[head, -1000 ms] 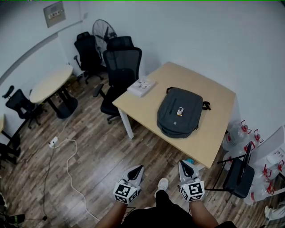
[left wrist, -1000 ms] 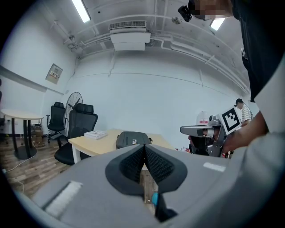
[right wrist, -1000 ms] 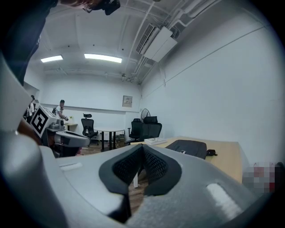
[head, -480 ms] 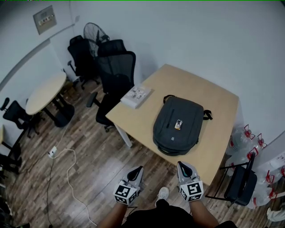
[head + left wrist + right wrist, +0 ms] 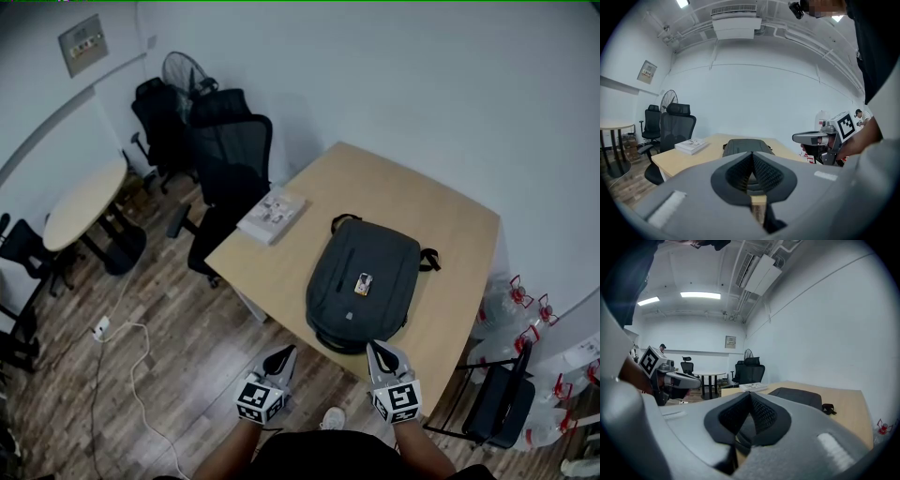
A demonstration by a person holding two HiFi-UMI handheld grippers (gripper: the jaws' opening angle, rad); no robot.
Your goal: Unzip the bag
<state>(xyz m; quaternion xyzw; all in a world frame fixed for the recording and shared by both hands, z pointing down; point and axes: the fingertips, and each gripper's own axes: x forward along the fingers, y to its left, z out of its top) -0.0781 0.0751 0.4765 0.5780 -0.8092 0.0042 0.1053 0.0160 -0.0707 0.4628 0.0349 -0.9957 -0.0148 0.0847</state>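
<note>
We're holding both grippers side by side in front of us, right at the near edge of the table (image 5: 450, 220). The left gripper (image 5: 285, 353) has its jaws closed all the way, pads pressed together with nothing between them. Same deal with the right gripper (image 5: 377, 349): jaws together, empty. Neither one is on the bag (image 5: 364, 281), and both gripper views show it a bit ahead of the tips.

The bag is a dark grey backpack lying flat on the table, with its bottom end at the near edge, just past the right gripper's tip. There's a small tag (image 5: 362, 283) on its front panel. The carry handle (image 5: 341, 221) points at the far edge and a strap (image 5: 429, 258) sticks out towards the right edge. It looks zipped up from here.

Near the left corner of the table sits a white book (image 5: 272, 214), well apart from the bag. Beyond that corner there's a black chair (image 5: 225, 164), then a round table (image 5: 84, 197) off to the left and a fan (image 5: 176, 67) against the back wall. Water bottles (image 5: 514, 292) stand on the floor past the right edge.
</note>
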